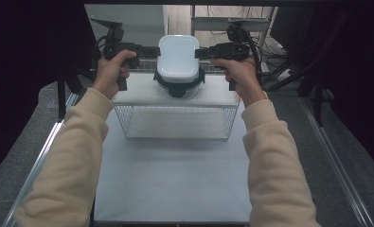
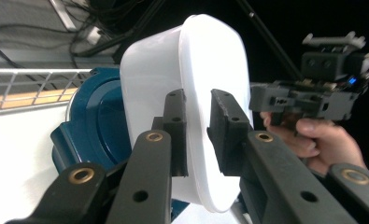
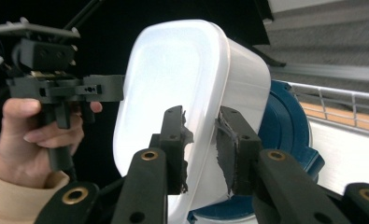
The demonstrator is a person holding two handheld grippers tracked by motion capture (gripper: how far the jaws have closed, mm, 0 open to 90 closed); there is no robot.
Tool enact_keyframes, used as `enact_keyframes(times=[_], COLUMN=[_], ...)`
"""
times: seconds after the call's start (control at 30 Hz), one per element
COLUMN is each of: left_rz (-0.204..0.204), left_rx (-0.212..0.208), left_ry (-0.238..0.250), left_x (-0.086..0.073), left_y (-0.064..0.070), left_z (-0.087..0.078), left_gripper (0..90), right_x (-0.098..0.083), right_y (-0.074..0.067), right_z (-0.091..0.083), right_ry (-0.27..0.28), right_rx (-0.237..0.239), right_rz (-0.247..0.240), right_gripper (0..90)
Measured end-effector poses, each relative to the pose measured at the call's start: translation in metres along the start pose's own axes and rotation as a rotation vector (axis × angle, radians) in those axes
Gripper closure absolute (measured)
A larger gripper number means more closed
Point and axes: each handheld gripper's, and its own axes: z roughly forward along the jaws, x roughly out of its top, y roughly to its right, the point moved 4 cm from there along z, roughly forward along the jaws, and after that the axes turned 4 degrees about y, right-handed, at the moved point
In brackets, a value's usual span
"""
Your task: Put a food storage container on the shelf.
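The white tub [image 1: 177,56] sits upside down on a blue lid [image 1: 179,87] atop the wire rack [image 1: 175,116]. Left tool [image 1: 152,51] and right tool [image 1: 201,53] seemingly pinch its opposite rims, jaws narrowly parted.
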Motion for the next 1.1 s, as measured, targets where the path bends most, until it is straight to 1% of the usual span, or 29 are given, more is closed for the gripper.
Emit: enact_keyframes(times=[0.03,0.1,0.17,0.23,0.27,0.3,0.33,0.37,0.4,0.5,0.53,0.57,0.6,0.63,0.67,0.7,0.77,0.83,0.9,1.0,1.03,1.1], left_rz=[-0.025,-0.058,-0.07,-0.081,-0.082,-0.089,-0.091,-0.097,-0.099,-0.088,-0.064,-0.031,-0.014,0.012,0.037,0.067,0.142,0.201,0.232,0.286,0.312,0.349], left_rx=[-0.008,-0.019,-0.021,-0.022,-0.013,-0.018,-0.028,-0.033,-0.032,-0.014,0.003,0.027,0.045,0.062,0.075,0.086,0.124,0.149,0.175,0.2,0.21,0.213], left_ry=[0.001,0.008,0.014,0.005,-0.006,-0.006,-0.003,0.003,0.011,0.017,0.02,0.024,0.032,0.044,0.057,0.067,0.078,0.088,0.097,0.084,0.073,0.052], left_x=[0.001,0.002,0.002,0.001,0.0,0.0,-0.001,-0.001,-0.002,-0.003,-0.004,-0.004,-0.004,-0.005,-0.006,-0.008,-0.014,-0.022,-0.033,-0.052,-0.058,-0.069], left_y=[-0.003,-0.008,-0.011,-0.014,-0.017,-0.018,-0.02,-0.021,-0.022,-0.025,-0.024,-0.024,-0.023,-0.022,-0.02,-0.017,-0.01,-0.005,-0.002,0.001,0.002,0.004], left_z=[0.001,0.004,0.007,0.009,0.01,0.011,0.011,0.011,0.012,0.011,0.01,0.009,0.007,0.003,-0.002,-0.007,-0.018,-0.03,-0.039,-0.05,-0.053,-0.056], left_gripper=[77.1,76.9,76.3,75.1,74.2,73.3,72.5,72.0,70.2,61.6,58.8,53.1,48.8,45.4,40.5,37.5,32.6,29.0,27.0,25.7,25.6,25.6], right_x=[0.0,0.001,0.001,0.0,0.0,-0.001,-0.003,-0.003,-0.004,-0.005,-0.006,-0.006,-0.006,-0.006,-0.007,-0.007,-0.011,-0.017,-0.026,-0.042,-0.047,-0.057], right_y=[0.002,0.008,0.012,0.016,0.017,0.019,0.022,0.022,0.023,0.023,0.022,0.021,0.019,0.017,0.014,0.01,0.001,-0.007,-0.012,-0.017,-0.017,-0.016], right_z=[0.002,0.005,0.008,0.01,0.011,0.013,0.014,0.015,0.015,0.015,0.015,0.014,0.011,0.009,0.004,-0.001,-0.015,-0.029,-0.043,-0.06,-0.064,-0.072], right_ry=[-0.002,-0.003,0.001,0.006,0.003,-0.009,-0.015,-0.01,-0.004,0.005,0.007,0.021,0.039,0.054,0.067,0.077,0.104,0.114,0.124,0.128,0.125,0.12], right_rx=[0.004,0.006,0.004,0.01,0.009,0.008,0.008,0.019,0.025,-0.003,-0.011,-0.018,-0.024,-0.028,-0.032,-0.041,-0.049,-0.038,-0.033,-0.032,-0.034,-0.046], right_rz=[0.024,0.064,0.096,0.126,0.141,0.154,0.162,0.171,0.177,0.152,0.144,0.126,0.11,0.1,0.078,0.043,-0.035,-0.092,-0.134,-0.179,-0.197,-0.229], right_gripper=[70.7,69.1,68.0,66.9,65.6,63.2,62.6,62.5,61.1,49.8,45.9,41.9,39.6,38.3,36.6,35.1,33.8,32.6,31.8,30.8,30.5,29.8])
